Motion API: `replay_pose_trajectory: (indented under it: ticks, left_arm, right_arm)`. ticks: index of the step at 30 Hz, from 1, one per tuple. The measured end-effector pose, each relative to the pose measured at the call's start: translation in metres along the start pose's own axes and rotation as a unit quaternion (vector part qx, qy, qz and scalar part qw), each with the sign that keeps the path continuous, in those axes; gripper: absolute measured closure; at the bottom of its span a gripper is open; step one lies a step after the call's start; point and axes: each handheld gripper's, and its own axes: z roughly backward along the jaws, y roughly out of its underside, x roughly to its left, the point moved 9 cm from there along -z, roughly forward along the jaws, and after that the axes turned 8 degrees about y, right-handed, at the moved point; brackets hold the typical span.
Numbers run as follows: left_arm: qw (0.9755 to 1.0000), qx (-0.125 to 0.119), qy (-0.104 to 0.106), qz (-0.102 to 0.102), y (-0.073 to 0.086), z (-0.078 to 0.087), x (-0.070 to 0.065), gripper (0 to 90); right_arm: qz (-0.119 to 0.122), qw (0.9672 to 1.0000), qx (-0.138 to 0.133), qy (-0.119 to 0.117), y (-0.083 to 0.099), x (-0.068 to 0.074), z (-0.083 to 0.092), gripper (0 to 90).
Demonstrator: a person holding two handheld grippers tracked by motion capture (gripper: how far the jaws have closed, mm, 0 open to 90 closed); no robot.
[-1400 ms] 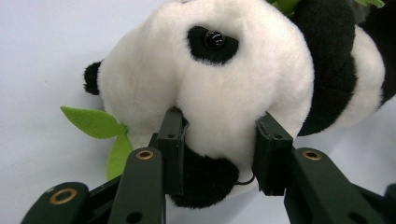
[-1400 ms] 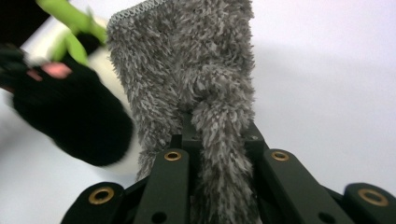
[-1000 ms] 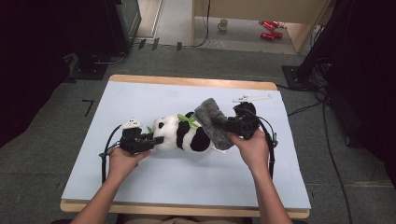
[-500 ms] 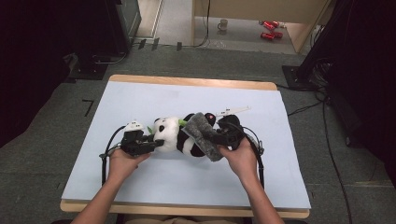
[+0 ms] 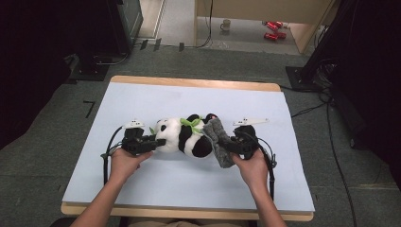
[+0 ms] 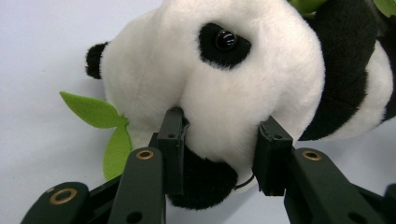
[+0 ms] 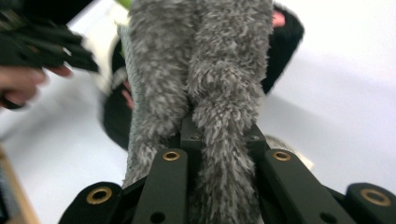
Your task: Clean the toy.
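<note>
Soft black-and-white panda toy [image 5: 185,136] is laid on its side in the middle of the pale blue table top [image 5: 142,99], with green felt leaves [image 6: 105,126] by its head. Its white snout is squeezed between the jaws of the left gripper [image 5: 150,141], so the head is held in place. A fuzzy grey cloth [image 5: 218,141] is pinched tight in the right gripper [image 5: 231,145], whose jaws are almost fully closed on it. The cloth is held touching the panda's black back end, near the pink foot pads [image 7: 279,18].

The step in hand looks like dressing or wrapping the panda with the grey cloth. It is not yet wrapped. For the next move, the cloth likely needs to be pulled over or around the panda's body while the head is kept steady. The grip on the cloth must be kept firm, or it may be dropped.
</note>
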Motion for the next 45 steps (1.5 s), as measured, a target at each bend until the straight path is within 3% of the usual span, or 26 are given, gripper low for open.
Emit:
replay_pose_trajectory:
  ticks: [3,6,9,11,20,27,33,36,39,45]
  left_arm:
    - [1.0000,0.000,0.002,0.004,-0.001,0.000,0.001,61.3]
    - [0.9999,-0.003,0.005,0.008,-0.004,-0.001,0.003,61.1]
    - [0.9999,-0.006,0.008,0.011,-0.006,-0.001,0.003,60.9]
    - [0.9998,-0.009,0.011,0.014,-0.008,0.000,0.004,60.7]
    - [0.9997,-0.012,0.015,0.012,-0.008,0.000,0.004,60.7]
    - [0.9999,-0.009,0.006,0.000,-0.008,-0.001,0.003,60.9]
    - [1.0000,-0.004,0.006,-0.006,-0.008,-0.001,0.002,61.6]
    - [1.0000,-0.005,0.005,-0.005,-0.008,-0.001,0.002,61.8]
    - [0.9999,0.005,0.001,-0.014,-0.005,-0.001,0.001,62.0]
    - [0.9999,0.005,0.011,-0.004,-0.007,-0.001,0.004,62.0]
  right_arm:
    - [-0.002,1.0000,0.002,0.003,0.007,0.001,-0.005,78.5]
    - [-0.023,0.9994,0.017,-0.018,0.013,0.000,-0.010,78.5]
    - [-0.017,0.9990,0.040,-0.005,0.021,-0.006,-0.015,78.5]
    - [-0.023,0.9989,0.040,-0.005,0.021,-0.008,-0.013,78.4]
    - [-0.026,0.9996,-0.005,0.007,-0.011,-0.017,0.023,78.5]
    - [-0.012,0.9997,-0.022,0.005,-0.036,-0.005,0.033,78.5]
    - [0.005,0.9990,-0.042,-0.012,-0.056,0.017,0.035,78.3]
    - [0.021,0.9994,-0.018,-0.019,-0.051,0.032,0.019,78.5]
    - [0.032,0.9992,-0.008,-0.021,-0.040,0.038,0.006,78.6]
    - [0.011,0.9998,-0.015,-0.003,-0.025,0.017,0.012,79.0]
